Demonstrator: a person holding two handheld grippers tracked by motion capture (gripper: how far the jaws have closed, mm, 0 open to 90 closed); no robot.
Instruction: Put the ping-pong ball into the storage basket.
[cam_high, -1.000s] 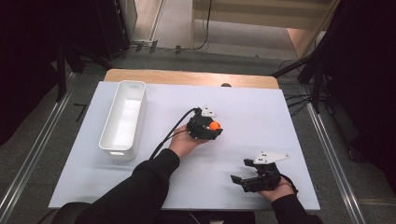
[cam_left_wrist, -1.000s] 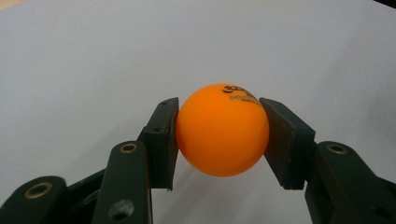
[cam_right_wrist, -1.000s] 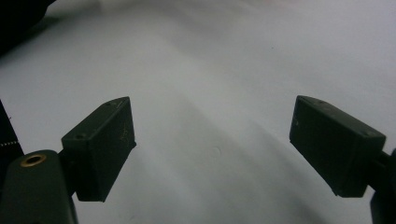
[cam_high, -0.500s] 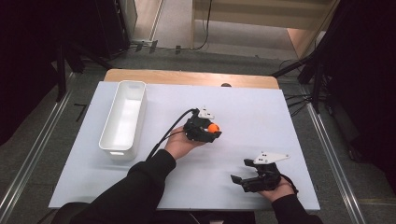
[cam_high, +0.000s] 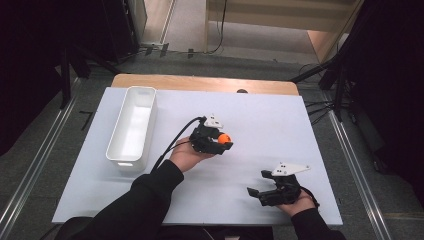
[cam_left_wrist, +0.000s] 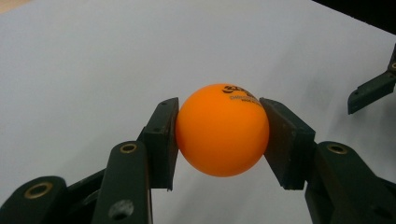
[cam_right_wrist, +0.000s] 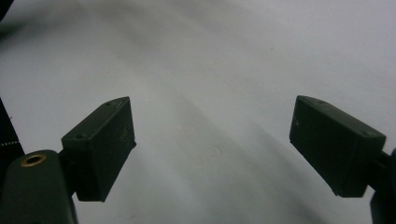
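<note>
While right hand-held gripper (cam_high: 260, 192) gapes, left hand-held gripper (cam_left_wrist: 219, 135) pinches orange ball (cam_left_wrist: 222, 129).

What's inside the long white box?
Nothing that I can see: the long white plastic bin shows a bare white floor. Its near wall hides a strip of floor at the near end.

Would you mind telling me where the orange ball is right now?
The orange ball sits clamped in the left gripper near the table's middle, right of the white bin.
</note>
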